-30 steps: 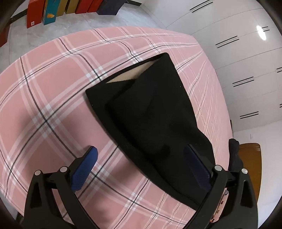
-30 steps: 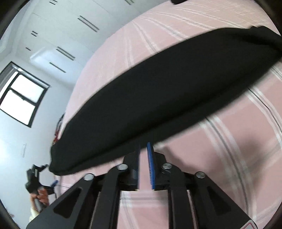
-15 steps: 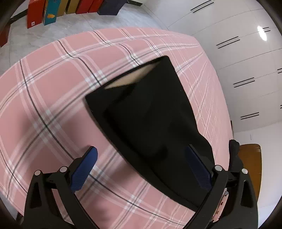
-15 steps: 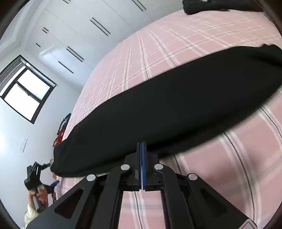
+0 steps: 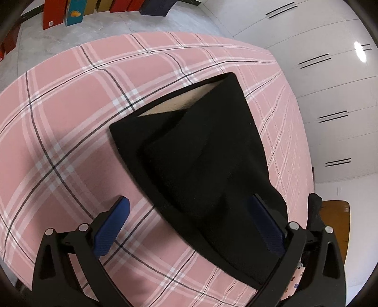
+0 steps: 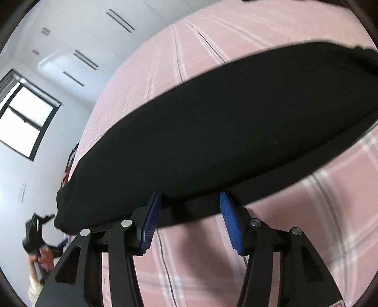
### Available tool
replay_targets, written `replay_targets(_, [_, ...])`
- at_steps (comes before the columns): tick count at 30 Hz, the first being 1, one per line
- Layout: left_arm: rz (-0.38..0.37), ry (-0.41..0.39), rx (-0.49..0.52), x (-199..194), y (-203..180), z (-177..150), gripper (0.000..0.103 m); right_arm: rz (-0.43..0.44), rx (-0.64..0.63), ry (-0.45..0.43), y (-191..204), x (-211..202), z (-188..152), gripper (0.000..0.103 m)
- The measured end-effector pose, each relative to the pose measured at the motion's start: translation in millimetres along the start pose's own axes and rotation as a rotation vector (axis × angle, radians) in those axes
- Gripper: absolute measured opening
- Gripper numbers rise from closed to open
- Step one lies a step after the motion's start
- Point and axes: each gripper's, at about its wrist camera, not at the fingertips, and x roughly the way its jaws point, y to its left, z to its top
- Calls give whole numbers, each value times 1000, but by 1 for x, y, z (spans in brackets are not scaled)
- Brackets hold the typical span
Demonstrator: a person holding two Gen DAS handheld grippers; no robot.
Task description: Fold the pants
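The black pants [image 5: 200, 165] lie folded on the pink plaid bed [image 5: 70, 118], the waist opening with its tan lining at the far end. My left gripper [image 5: 189, 217] is open, its blue pads on either side of the near end of the pants, hovering above the cloth. In the right wrist view the pants [image 6: 224, 132] fill the middle as a long black band. My right gripper [image 6: 190, 212] is open and empty, with its blue pads at the near edge of the cloth.
White wardrobe doors [image 5: 319, 70] run along the far side of the bed. Coloured boxes [image 5: 70, 11] stand on the grey floor beyond it. A wooden chair [image 5: 335, 224] is at the right. A window [image 6: 21, 115] shows at the left.
My right gripper, shut half a second ago, has opened at the pants' edge. My left gripper stays open and has barely moved.
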Motion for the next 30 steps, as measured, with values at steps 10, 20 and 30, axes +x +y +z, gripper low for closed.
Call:
replay_targets(10, [-2, 21, 8, 0, 13, 6, 98, -21, -80, -8, -16, -33, -32, 2])
replay_targets(20, [96, 13, 65, 7, 0, 3, 98, -548, 33, -325, -163, -164, 80, 69])
replay_targets(30, [217, -26, 99, 16, -14, -1, 98, -465, -167, -178, -166, -141, 132, 7])
